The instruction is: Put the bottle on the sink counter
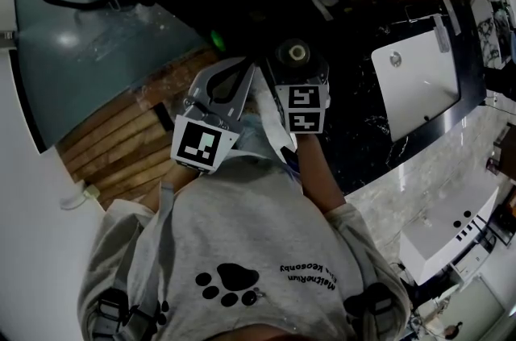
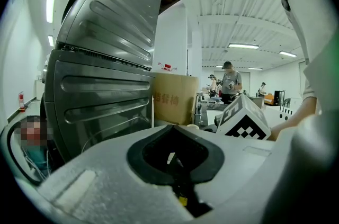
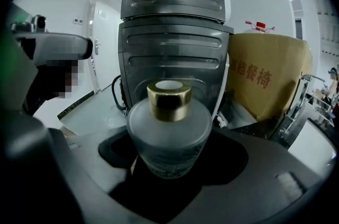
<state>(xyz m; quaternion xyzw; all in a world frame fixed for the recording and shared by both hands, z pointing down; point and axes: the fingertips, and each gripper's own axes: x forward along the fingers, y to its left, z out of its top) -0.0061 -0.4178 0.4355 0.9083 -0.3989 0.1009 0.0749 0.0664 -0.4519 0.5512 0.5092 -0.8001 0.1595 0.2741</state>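
The carrying step is under way, as I judge it. The right gripper [image 1: 298, 77] is gripping the bottle [image 3: 168, 133], a frosted round one with a gold cap. Its fingers are standing wide around the glass body, and the bottle is sitting upright between them. The person is holding it close in front of the chest, well apart from any surface.

The left gripper [image 1: 219, 93] is hanging just beside the right one. Its fingers are drawn narrow with nothing between them, so it is taking no part in the hold.

The sink counter [image 1: 359, 122], dark and veined, is lying off to the person's right with the white basin [image 1: 415, 81] set into it. The bottle is not yet over it.

The next move is probably calling for a swing to the right and a reach out over the dark surface. A bare patch beside the basin looks better than the rim. The bottle should be coming down level until its base is resting flat, and only then should the fingers be letting go. The smooth glass could slip or tip if they release early.
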